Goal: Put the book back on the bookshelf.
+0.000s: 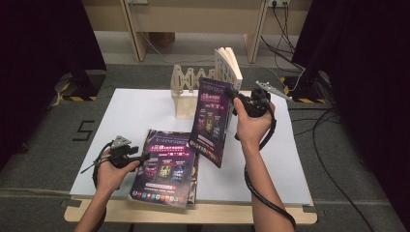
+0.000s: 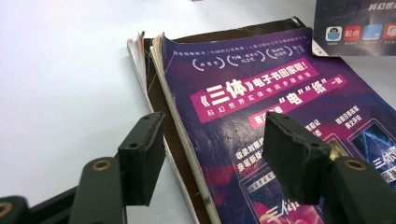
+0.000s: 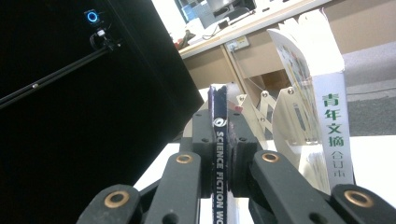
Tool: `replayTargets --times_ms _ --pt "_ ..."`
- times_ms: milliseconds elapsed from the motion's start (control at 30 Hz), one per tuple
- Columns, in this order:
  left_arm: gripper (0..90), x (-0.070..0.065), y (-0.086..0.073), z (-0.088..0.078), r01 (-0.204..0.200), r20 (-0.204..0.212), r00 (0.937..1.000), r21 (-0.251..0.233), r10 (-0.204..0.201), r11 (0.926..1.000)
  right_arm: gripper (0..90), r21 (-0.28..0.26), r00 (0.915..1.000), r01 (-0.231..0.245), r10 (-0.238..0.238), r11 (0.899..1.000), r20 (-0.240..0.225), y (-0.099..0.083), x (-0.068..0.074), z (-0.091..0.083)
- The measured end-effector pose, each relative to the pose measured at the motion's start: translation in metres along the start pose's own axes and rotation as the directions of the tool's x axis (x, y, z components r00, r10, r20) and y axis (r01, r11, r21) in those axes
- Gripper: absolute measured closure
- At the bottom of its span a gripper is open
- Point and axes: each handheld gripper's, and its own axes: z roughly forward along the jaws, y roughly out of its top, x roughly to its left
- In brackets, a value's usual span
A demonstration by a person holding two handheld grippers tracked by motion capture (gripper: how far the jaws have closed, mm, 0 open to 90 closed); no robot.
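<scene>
A purple magazine [image 1: 210, 121] hangs upright above the table, and my right gripper [image 1: 232, 94] is shut on its upper spine edge. In the right gripper view the jaws clamp that dark spine [image 3: 218, 177], gripper [image 3: 219, 140]. A stack of purple magazines [image 1: 167, 169] lies flat near the front edge. My left gripper [image 1: 140, 157] is open at the stack's left side. In the left gripper view its pads [image 2: 142, 158] straddle the top magazine's [image 2: 261, 102] left edge without pressing it, gripper [image 2: 210, 154]. The held magazine's lower corner [image 2: 355, 28] shows at top right.
A wooden zigzag rack [image 1: 186, 92] stands at the back of the white tabletop [image 1: 130, 116], also behind the jaws [image 3: 275, 116]. A white book [image 1: 227, 65] with green characters stands upright in it [image 3: 331, 130]. Dark curtains flank the table; cables lie on the floor at right.
</scene>
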Motion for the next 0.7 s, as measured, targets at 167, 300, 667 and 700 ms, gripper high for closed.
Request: replayTargets --times_ms 167,300,667,700 --pt "38.0 0.000 0.000 0.000 0.000 0.002 1.0000 0.002 0.000 1.0000 84.9 -0.005 1.0000 -0.003 0.003 1.000 0.004 0.002 -0.001 0.001" --pt "38.0 0.000 0.000 0.000 0.001 0.001 1.0000 0.002 -0.001 1.0000 84.9 -0.007 1.0000 0.000 0.000 1.000 0.005 0.002 -0.001 0.002" --pt "38.0 0.001 0.000 0.000 0.004 0.001 1.0000 0.002 -0.004 1.0000 84.9 -0.023 1.0000 0.004 -0.004 1.000 0.005 0.010 0.001 0.004" --pt "38.0 0.001 0.000 0.000 0.004 0.001 1.0000 0.002 -0.004 1.0000 84.9 -0.022 1.0000 -0.001 0.001 1.000 0.005 0.011 0.001 0.004"
